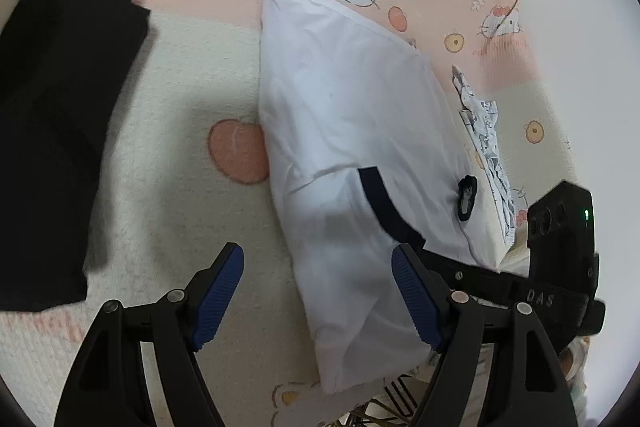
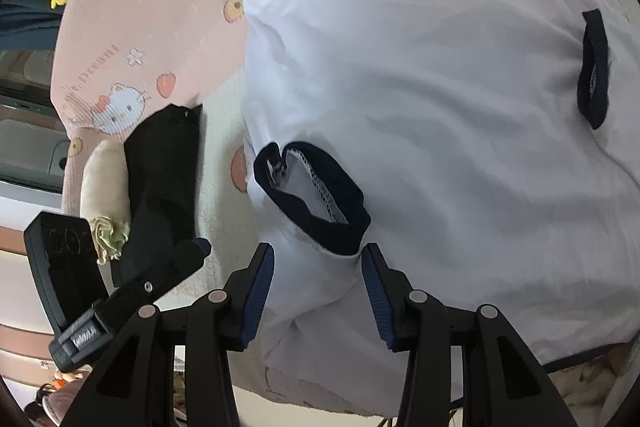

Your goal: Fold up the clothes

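Fold just laid: left tool [image 1: 318, 301] and right tool [image 2: 318, 291] wide, empty, over shirt [image 1: 352, 99]. Next: regrip an edge.

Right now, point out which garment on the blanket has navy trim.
The white shirt: it has a navy collar and a navy cuff. The black garment beside it is plain dark, without trim.
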Demonstrator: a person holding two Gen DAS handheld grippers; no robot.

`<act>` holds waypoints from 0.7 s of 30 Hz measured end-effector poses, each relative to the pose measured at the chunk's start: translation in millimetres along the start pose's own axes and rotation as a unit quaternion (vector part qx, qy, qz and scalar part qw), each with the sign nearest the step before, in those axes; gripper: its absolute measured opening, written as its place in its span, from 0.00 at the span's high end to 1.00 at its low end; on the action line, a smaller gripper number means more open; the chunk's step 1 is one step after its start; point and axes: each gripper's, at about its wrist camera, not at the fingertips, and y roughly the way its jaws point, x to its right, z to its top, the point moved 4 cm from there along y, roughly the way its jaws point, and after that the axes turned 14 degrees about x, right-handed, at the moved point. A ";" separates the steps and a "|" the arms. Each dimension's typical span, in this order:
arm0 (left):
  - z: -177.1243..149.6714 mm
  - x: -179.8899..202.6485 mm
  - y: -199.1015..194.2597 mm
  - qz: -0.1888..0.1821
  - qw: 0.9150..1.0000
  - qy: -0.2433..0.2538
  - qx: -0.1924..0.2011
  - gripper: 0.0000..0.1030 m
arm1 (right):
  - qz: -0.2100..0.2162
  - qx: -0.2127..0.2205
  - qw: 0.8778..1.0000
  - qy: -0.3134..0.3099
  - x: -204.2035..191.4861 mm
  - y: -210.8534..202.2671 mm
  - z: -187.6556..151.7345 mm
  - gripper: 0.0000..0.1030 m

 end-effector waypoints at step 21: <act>-43.1 25.7 -12.1 0.074 0.997 0.021 0.028 0.27 | 0.028 -0.069 0.995 -0.073 1.5 25.1 16.3 0.52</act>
